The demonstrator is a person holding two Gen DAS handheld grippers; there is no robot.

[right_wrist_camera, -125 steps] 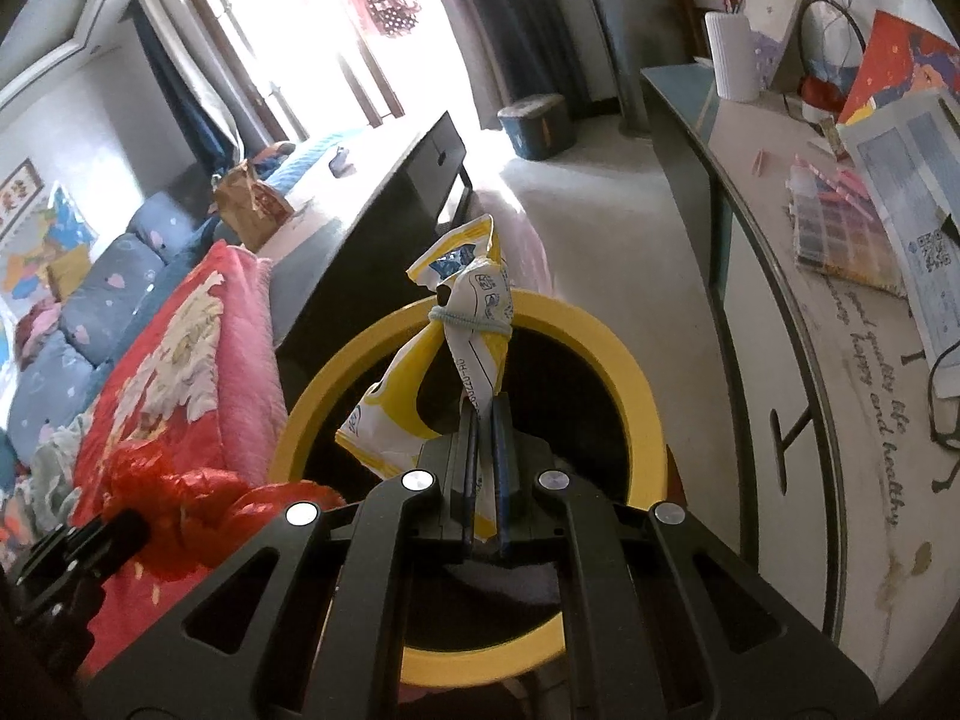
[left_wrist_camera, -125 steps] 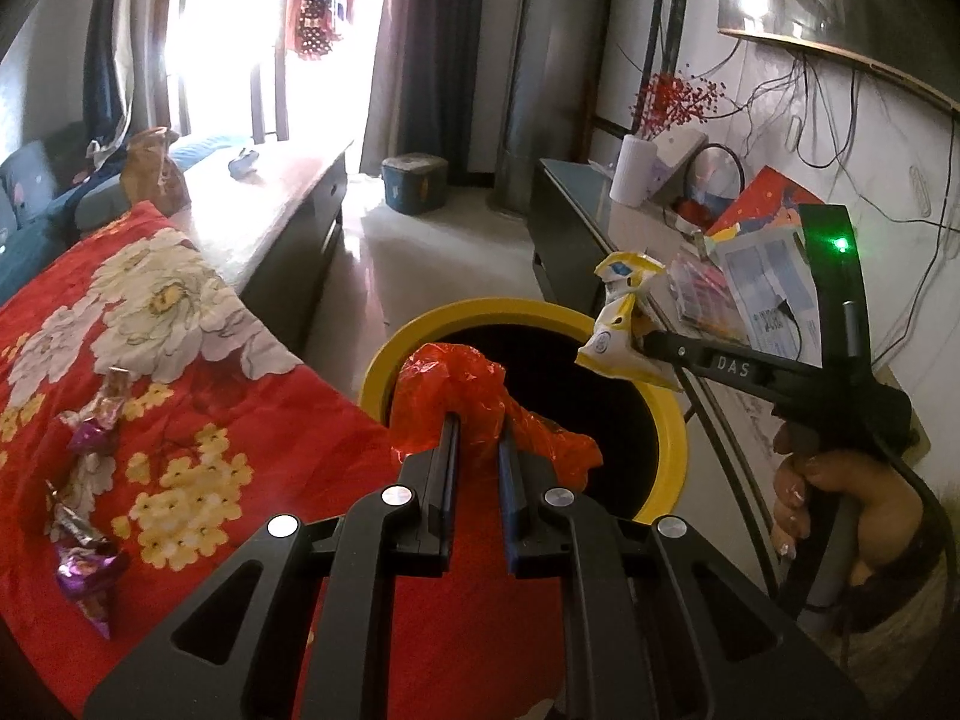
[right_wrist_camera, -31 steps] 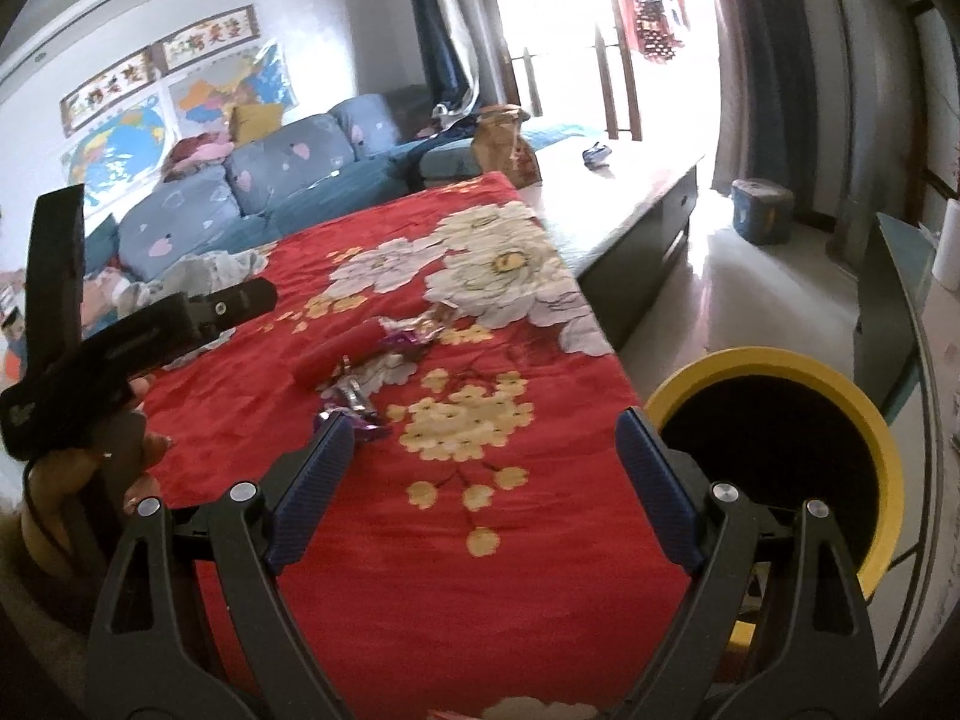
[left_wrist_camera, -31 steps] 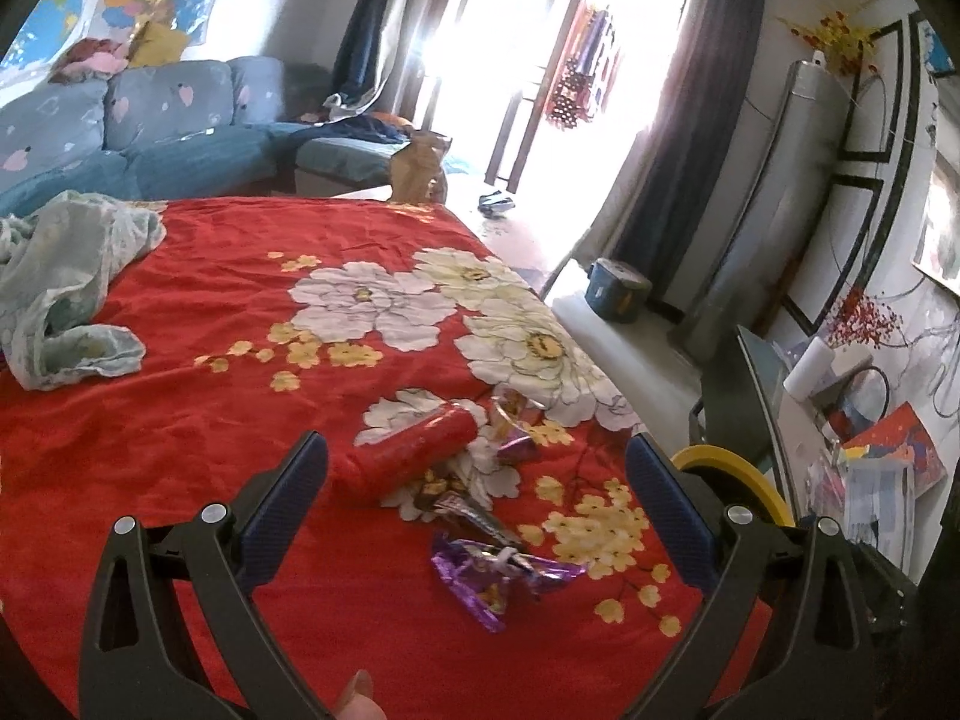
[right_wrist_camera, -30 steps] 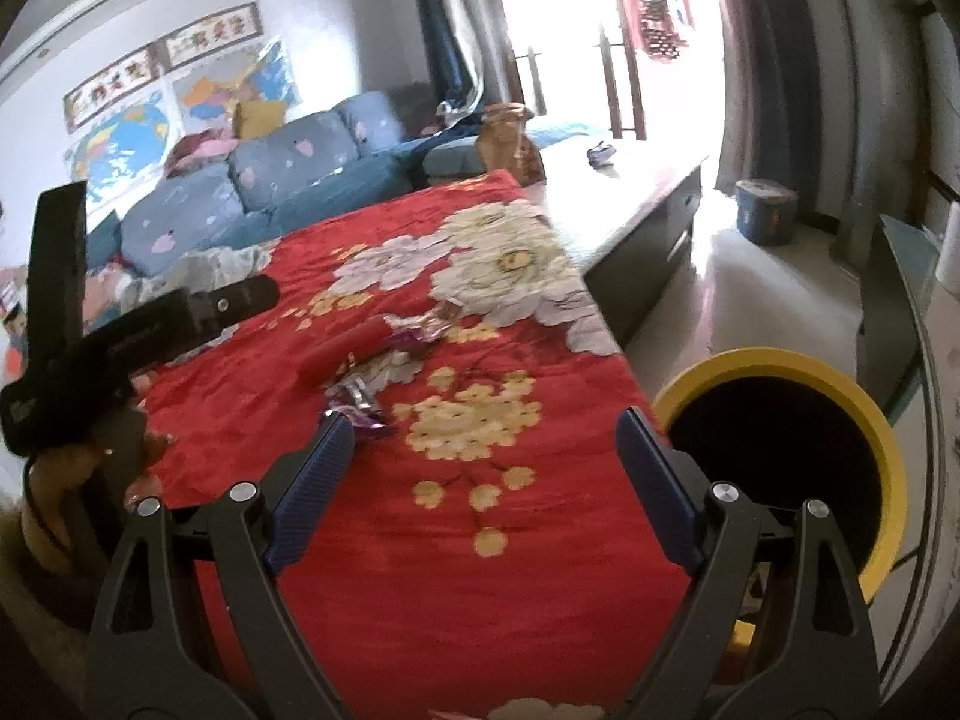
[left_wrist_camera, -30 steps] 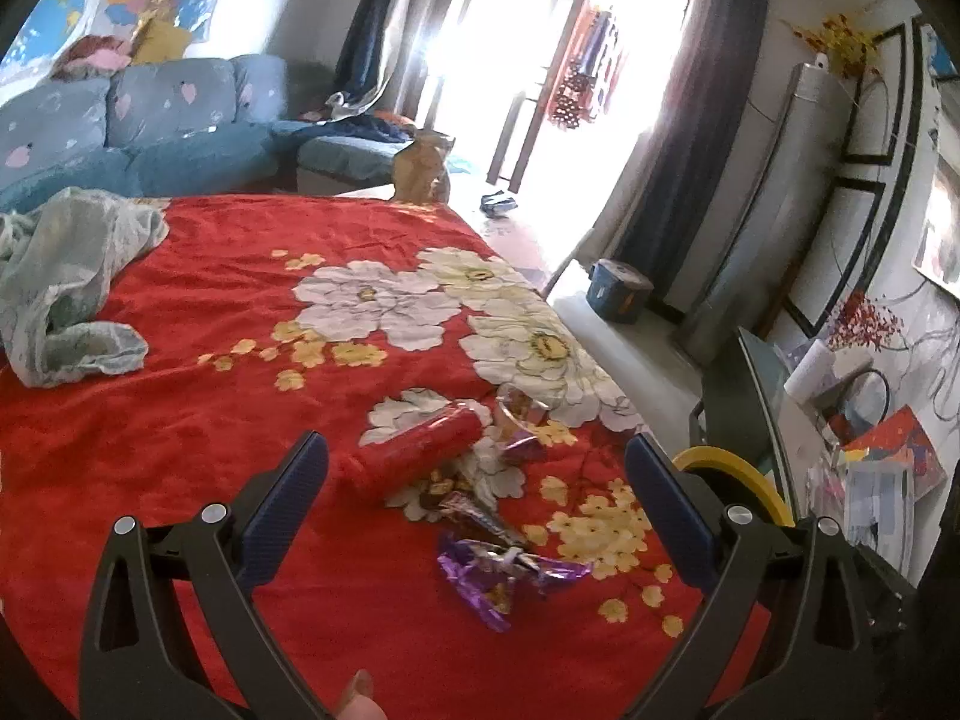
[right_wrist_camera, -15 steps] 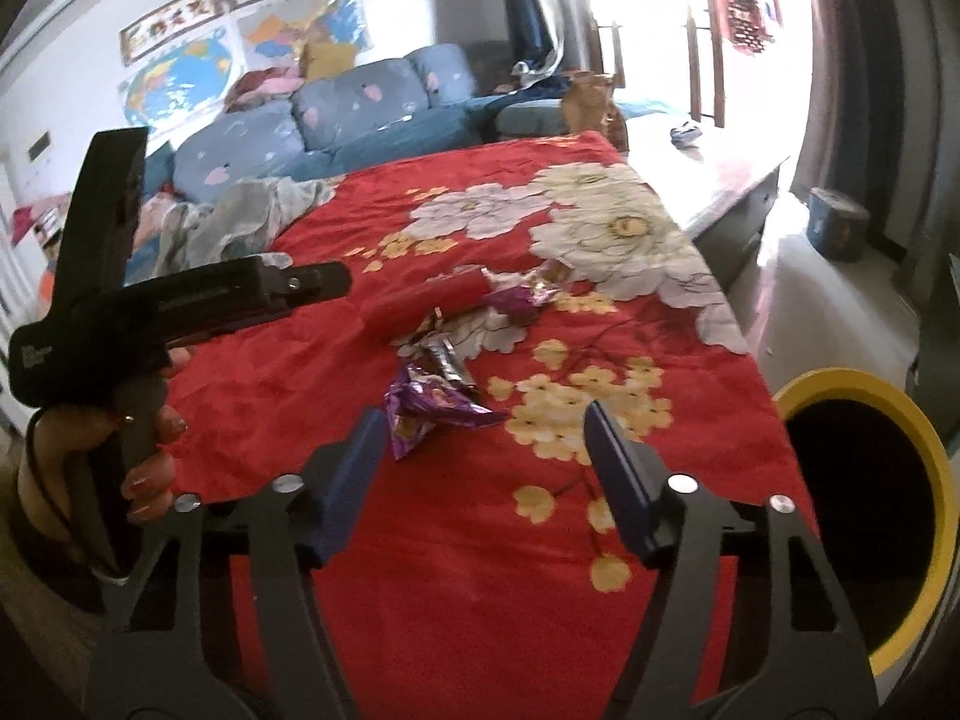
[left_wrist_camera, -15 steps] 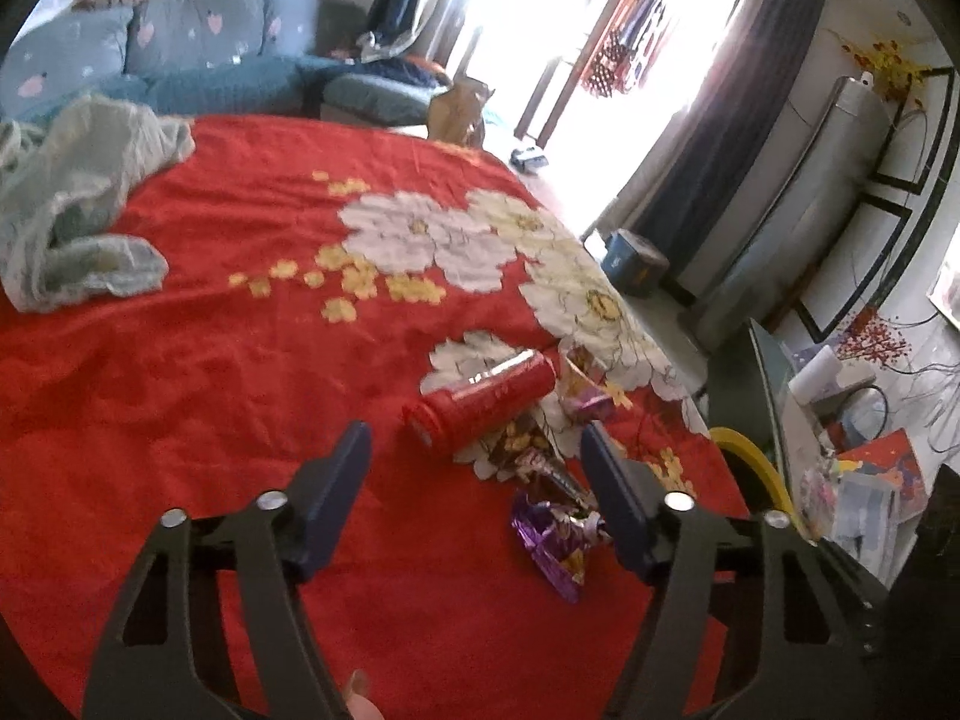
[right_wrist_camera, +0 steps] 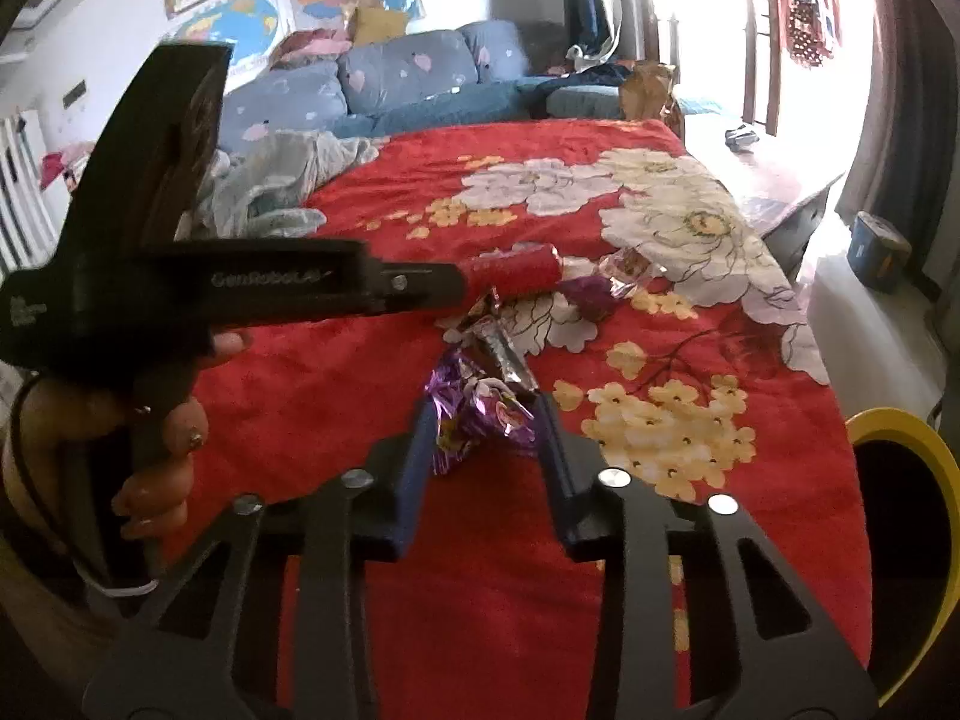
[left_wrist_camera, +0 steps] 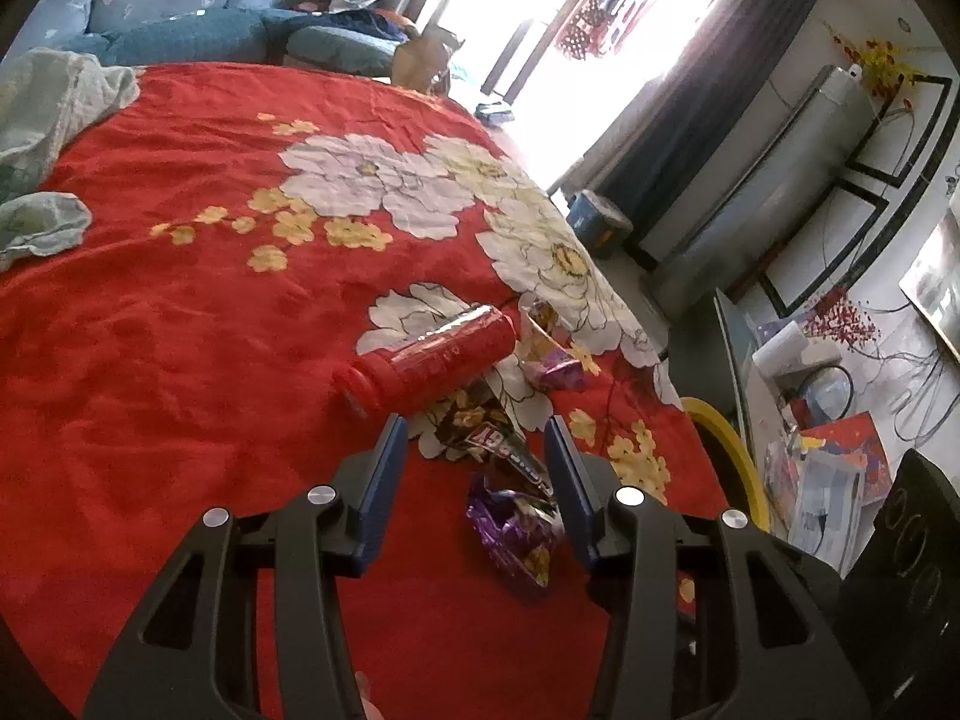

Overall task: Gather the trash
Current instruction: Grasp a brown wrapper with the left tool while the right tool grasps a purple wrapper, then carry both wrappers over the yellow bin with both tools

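Note:
On the red floral bedspread (left_wrist_camera: 180,360) lie a red can (left_wrist_camera: 432,360), a brown wrapper (left_wrist_camera: 486,438), a small pink wrapper (left_wrist_camera: 552,369) and a crumpled purple wrapper (left_wrist_camera: 516,528). My left gripper (left_wrist_camera: 475,426) hovers low with its jaws closing. The brown wrapper lies between its tips untouched, and the can is just beyond the left tip. In the right wrist view the purple wrapper (right_wrist_camera: 480,405) sits between the fingers of my right gripper (right_wrist_camera: 486,414), whose jaws are closing around it. A hand holds the left gripper (right_wrist_camera: 459,285) near the can (right_wrist_camera: 516,270).
A yellow-rimmed bin (right_wrist_camera: 900,438) stands off the bed's right edge. Grey-green cloth (left_wrist_camera: 42,138) is bunched at the far left before a blue sofa (right_wrist_camera: 390,78). A cluttered side table (left_wrist_camera: 828,468) runs along the wall, and a blue box (left_wrist_camera: 594,222) sits on the floor.
Both grippers left the bin without the red bag and the yellow packet. Over the last second they sank toward the trash pile and their jaws narrowed, the right around the purple wrapper.

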